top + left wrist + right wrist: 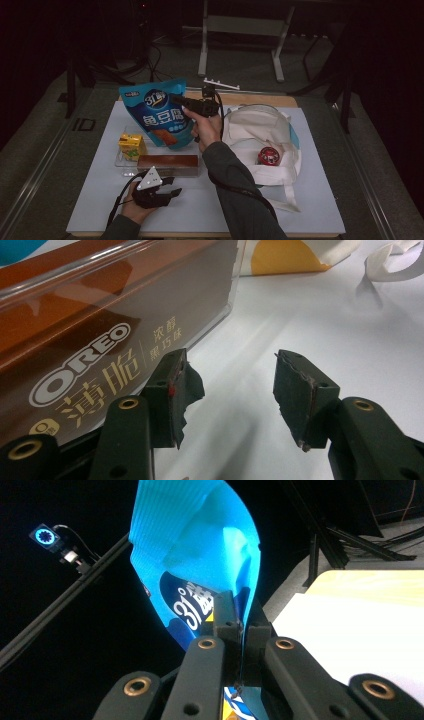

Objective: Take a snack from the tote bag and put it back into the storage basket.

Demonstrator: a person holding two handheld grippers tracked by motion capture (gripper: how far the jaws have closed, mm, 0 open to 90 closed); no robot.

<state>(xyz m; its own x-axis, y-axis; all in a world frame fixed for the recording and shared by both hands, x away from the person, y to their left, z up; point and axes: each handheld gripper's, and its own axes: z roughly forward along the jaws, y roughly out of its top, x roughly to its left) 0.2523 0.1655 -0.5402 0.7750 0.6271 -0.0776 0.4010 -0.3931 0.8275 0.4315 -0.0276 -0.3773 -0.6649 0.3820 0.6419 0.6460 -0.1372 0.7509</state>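
A blue snack bag (pixel 154 111) (pixel 195 545) hangs upright over the back left of the white table. My right gripper (pixel 179 101) (pixel 240 626) is shut on its right edge, the thin film pinched between the jaws. Near the front edge my left gripper (pixel 174 185) (pixel 232 390) rests low and open, nothing between its torn black pads (pixel 295 395). It points right and sits just in front of the brown Oreo box (pixel 167 163) (pixel 95 335), apart from it.
A yellow drink carton (pixel 131 145) stands in a clear tray (pixel 121 163) beside the Oreo box. A white tote bag (pixel 260 135) (pixel 295 255) lies open at the right with a red round tin (pixel 270 156) on it. Dark stands rise behind the table.
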